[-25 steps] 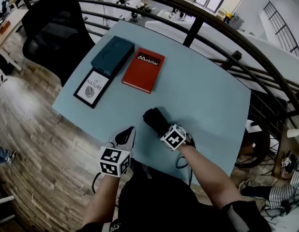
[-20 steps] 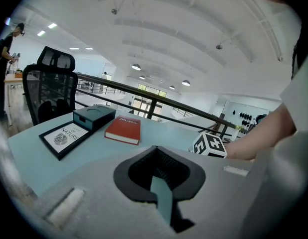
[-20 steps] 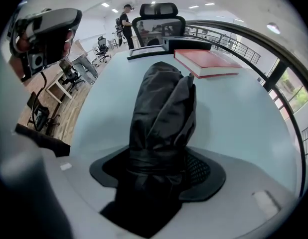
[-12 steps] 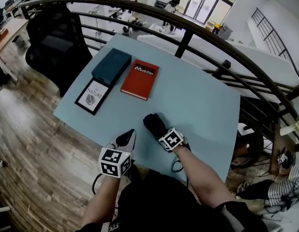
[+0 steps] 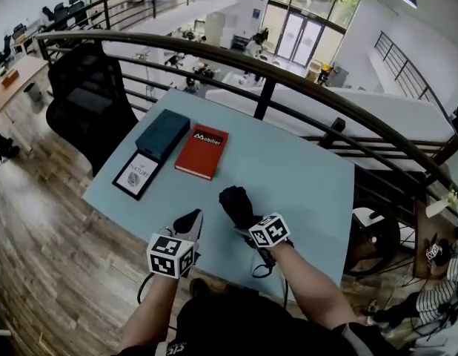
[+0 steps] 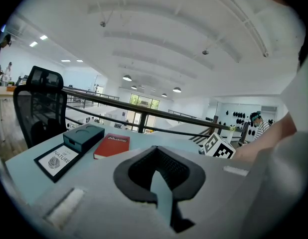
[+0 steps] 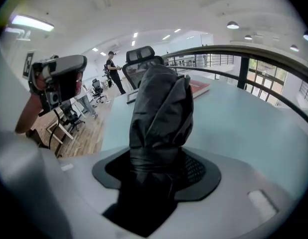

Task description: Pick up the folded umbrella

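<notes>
The folded umbrella [image 5: 235,202] is a black, bunched bundle, and my right gripper [image 5: 247,225] is shut on its lower end, holding it clear above the near part of the pale blue table [image 5: 310,176]. In the right gripper view the umbrella [image 7: 161,108] stands up out of the right gripper [image 7: 159,168], its dark pads pressed against the fabric. To the left, my left gripper [image 5: 190,219] hangs over the table's front edge, shut and holding nothing. In the left gripper view the left gripper [image 6: 161,183] has its jaws together and points across the table.
A red book [image 5: 201,152], a dark teal box [image 5: 162,133] and a black-framed card [image 5: 137,176] lie on the table's far left. A black office chair [image 5: 84,99] stands left of the table. A dark curved railing [image 5: 288,73] runs behind it.
Both grippers have risen. The right one has lifted the umbrella off the table and tilted it more upright. The left one stays beside it, still holding nothing.
</notes>
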Tool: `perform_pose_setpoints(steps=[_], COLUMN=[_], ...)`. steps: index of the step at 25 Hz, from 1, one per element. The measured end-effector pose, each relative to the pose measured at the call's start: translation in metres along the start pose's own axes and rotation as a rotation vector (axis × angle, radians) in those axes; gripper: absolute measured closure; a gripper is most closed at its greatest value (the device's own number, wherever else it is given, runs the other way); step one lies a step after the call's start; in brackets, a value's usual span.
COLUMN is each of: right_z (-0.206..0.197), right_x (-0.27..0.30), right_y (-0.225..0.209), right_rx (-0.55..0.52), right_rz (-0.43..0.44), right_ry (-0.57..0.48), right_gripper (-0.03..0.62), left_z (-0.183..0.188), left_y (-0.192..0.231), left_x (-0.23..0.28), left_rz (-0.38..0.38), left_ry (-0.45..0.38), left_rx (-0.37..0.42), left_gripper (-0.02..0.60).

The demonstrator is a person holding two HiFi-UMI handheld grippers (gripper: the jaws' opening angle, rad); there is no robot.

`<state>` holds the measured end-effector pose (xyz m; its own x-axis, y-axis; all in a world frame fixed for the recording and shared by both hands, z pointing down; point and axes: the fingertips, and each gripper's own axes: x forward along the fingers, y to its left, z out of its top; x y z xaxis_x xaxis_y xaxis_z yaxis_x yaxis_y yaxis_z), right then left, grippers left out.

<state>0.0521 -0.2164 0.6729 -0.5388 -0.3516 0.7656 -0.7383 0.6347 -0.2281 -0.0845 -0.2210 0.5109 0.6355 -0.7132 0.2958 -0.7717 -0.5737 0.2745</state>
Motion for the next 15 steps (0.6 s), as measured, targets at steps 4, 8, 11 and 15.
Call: perform_pose_setpoints(steps=[4,8,11,15], right_z=[0.016,0.04,0.059,0.085], right_x=[-0.045,-0.088,-0.123,-0.176], right_y=[-0.004,-0.01,-0.012,-0.012], right_rx=[-0.011,-0.02,-0.023,-0.035], right_rz=[0.014,0.014,0.018,0.035], right_ry=[-0.123,-0.256,-0.369,-0.515], right_gripper=[0.344,0.344,0.344,0.343], left_z=[0.012,0.024,0.037,0.063], left_y=[-0.02,-0.044,-0.059,-0.074], left_x=[0.013,0.027,0.035,0.041], left_rz=[0.009,-0.011,-0.027,-0.056], left_ry=[-0.009,-0.003,-0.012,-0.042], left_rx=[-0.011,0.014,0.024,0.046], left_gripper=[0.58,0.58,0.58,0.58])
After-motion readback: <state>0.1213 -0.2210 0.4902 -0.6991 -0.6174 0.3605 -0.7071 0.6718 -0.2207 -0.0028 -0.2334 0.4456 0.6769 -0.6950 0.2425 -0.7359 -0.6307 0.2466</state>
